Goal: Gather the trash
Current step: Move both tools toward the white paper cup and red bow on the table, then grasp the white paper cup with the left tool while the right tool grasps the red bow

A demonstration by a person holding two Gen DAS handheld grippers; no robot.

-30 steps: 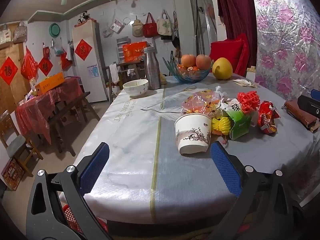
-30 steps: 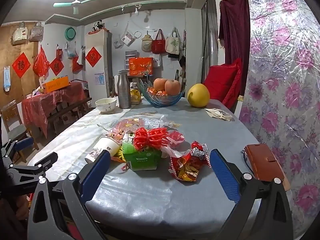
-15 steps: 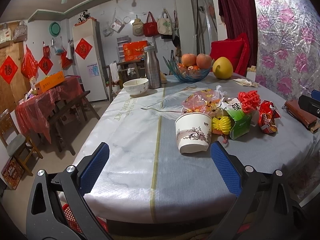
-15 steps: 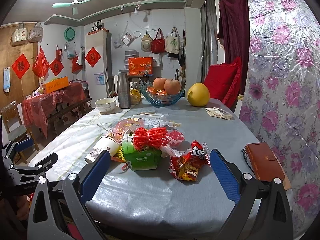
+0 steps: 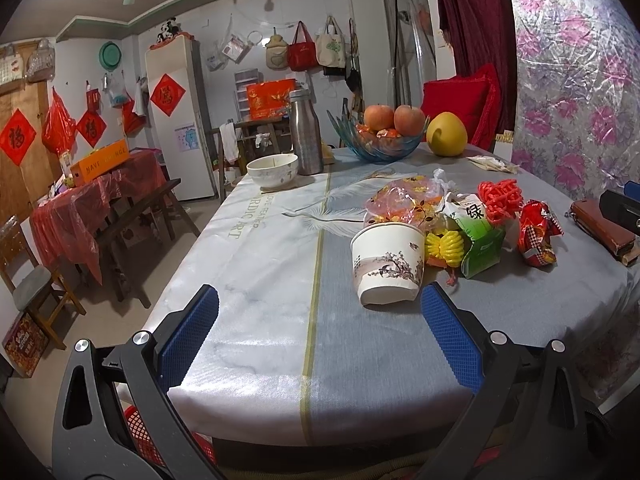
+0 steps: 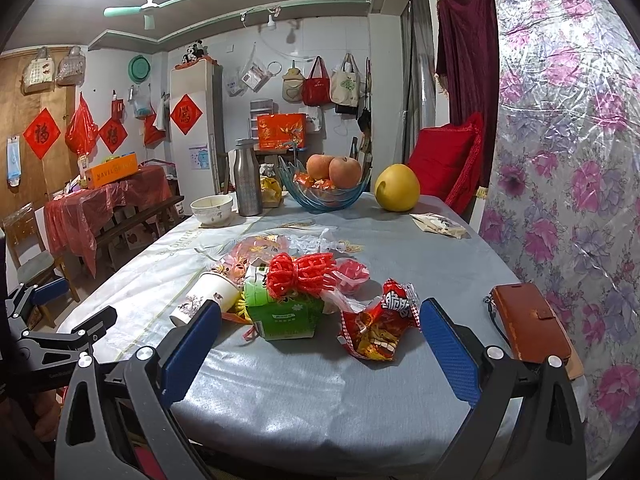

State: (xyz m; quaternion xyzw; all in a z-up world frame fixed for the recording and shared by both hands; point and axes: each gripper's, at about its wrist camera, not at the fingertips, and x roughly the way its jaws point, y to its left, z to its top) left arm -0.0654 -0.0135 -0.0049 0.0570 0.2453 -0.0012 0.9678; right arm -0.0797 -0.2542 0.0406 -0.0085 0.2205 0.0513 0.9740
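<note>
Both claws, the left claw (image 5: pixel 316 336) and the right claw (image 6: pixel 318 344), hang wide open and empty at the table (image 5: pixel 256 264) edge. Trash lies in the middle: paper cup (image 5: pixel 387 262), green carton (image 6: pixel 286 314), red snack bag (image 6: pixel 378 330). Collecting seems not begun; next, I think, one claw reaches forward to a piece.

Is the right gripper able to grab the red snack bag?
Probably yes. The right gripper is open and the red snack bag lies just ahead between its fingers, nothing blocking.
</note>
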